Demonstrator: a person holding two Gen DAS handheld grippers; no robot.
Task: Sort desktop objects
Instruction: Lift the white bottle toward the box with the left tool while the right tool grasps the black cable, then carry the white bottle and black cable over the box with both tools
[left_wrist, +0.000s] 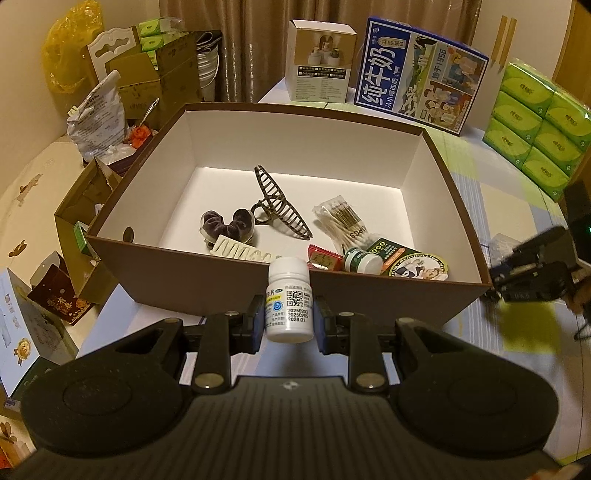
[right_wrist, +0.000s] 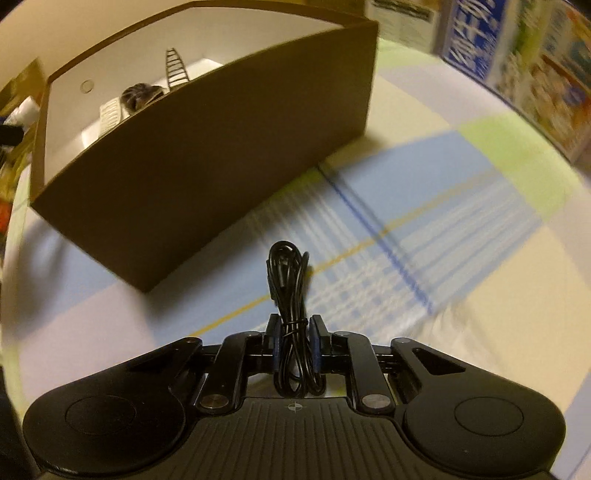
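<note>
Left gripper (left_wrist: 289, 320) is clamped on a white pill bottle (left_wrist: 289, 301), one pad on each side of the labelled body; the bottle stands upright, cap up, printed label with a QR code facing the camera. The bottle hangs just outside the near wall of the brown box (left_wrist: 207, 280), its cap level with that wall's rim.

Contents of the brown box, all on its white floor:
- bronze claw hair clip (left_wrist: 282, 202), near the centre of the box
- dark velvet scrunchie (left_wrist: 227, 222), left of the claw clip and just beside it
- cream comb-style clip (left_wrist: 242, 252), against the near wall, touching the scrunchie
- pack of cotton swabs (left_wrist: 341, 219), right of the claw clip
- small red packet (left_wrist: 323, 256), at the near wall, in front of the swabs
- green bottle with white cap (left_wrist: 362, 259), lying on its side, right of the red packet
- round green tin (left_wrist: 421, 267), in the near right corner of the box, beside the green bottle

Right gripper (right_wrist: 294, 334) grips a bundled black cable (right_wrist: 290, 291); the coil is tied at the middle and pinched between the two pads, its loop end pointing forward. It sits above the checked tablecloth (right_wrist: 443, 236), outside the brown box (right_wrist: 221, 155) and near that box's corner. This view is motion-blurred.

Beyond the far wall of the brown box: a blue milk carton (left_wrist: 417, 74), a white product box (left_wrist: 321, 61). Right of the brown box: stacked green tissue packs (left_wrist: 535, 125).
</note>
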